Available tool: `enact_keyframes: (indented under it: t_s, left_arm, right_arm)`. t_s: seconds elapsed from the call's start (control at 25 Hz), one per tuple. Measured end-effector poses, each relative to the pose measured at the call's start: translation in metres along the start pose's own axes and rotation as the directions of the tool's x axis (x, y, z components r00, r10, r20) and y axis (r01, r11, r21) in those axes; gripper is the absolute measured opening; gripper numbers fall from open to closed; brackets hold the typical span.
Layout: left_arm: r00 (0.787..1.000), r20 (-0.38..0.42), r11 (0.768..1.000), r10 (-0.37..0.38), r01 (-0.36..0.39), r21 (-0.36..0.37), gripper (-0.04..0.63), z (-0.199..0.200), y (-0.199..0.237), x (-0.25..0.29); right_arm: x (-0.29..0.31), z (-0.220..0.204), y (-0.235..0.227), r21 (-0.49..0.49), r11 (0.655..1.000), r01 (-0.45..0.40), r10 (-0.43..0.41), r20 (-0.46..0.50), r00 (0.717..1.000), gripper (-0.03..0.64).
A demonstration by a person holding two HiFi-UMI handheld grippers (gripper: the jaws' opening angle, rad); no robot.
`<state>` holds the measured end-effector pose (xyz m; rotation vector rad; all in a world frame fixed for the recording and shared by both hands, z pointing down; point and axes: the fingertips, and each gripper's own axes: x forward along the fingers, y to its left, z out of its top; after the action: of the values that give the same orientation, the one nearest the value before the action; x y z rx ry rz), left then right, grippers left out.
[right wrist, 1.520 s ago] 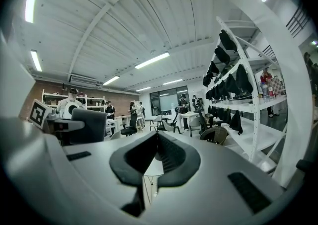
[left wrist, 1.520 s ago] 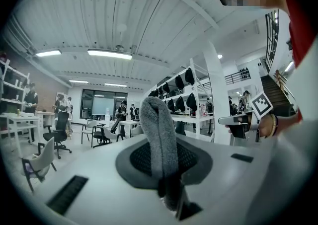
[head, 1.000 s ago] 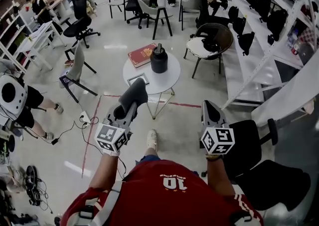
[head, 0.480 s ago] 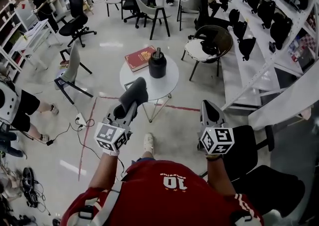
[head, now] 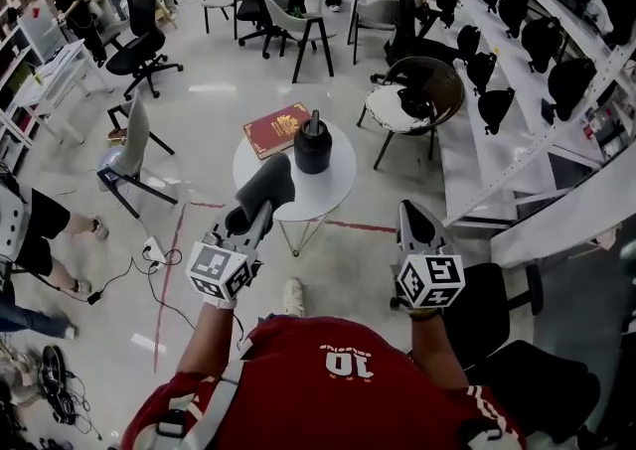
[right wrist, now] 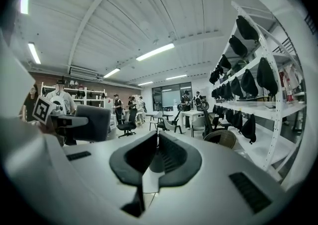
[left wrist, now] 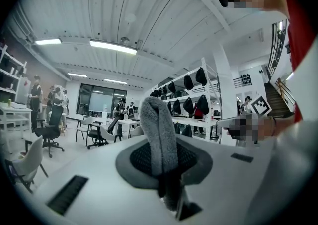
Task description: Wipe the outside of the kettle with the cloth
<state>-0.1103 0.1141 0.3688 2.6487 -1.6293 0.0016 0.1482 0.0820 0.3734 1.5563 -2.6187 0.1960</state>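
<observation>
**Cloth (head: 268, 180) in the jaws, kettle (head: 313, 145) on the table (head: 338, 185)**

The left gripper (head: 243, 223) holds the grey cloth. Its jaws are clenched on the cloth, and the cloth sticks out past the tips. The right gripper (head: 410, 212) is at 3 o'clock from the left one. Its jaws are pressed together with nothing between them. The black kettle stands upright on the small round white table, at 12 o'clock from the person. The cloth is not touching the kettle. A red book (head: 276, 128) lies on the same table, just beside the kettle at its 10 o'clock. A round chair (head: 417, 90) stands at 2 o'clock from the table.
</observation>
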Motion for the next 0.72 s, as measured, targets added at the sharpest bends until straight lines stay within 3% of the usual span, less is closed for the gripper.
enact_keyframes:
  t_s: [0.72]
  left_arm:
    - [0.996,-0.031,0.996,-0.088,0.089,0.023,0.048,0.006,0.127,0.094]
  right_arm:
    - [0.144,0.033,0.017,-0.001,0.999,0.034,-0.034,0.010,0.999,0.017]
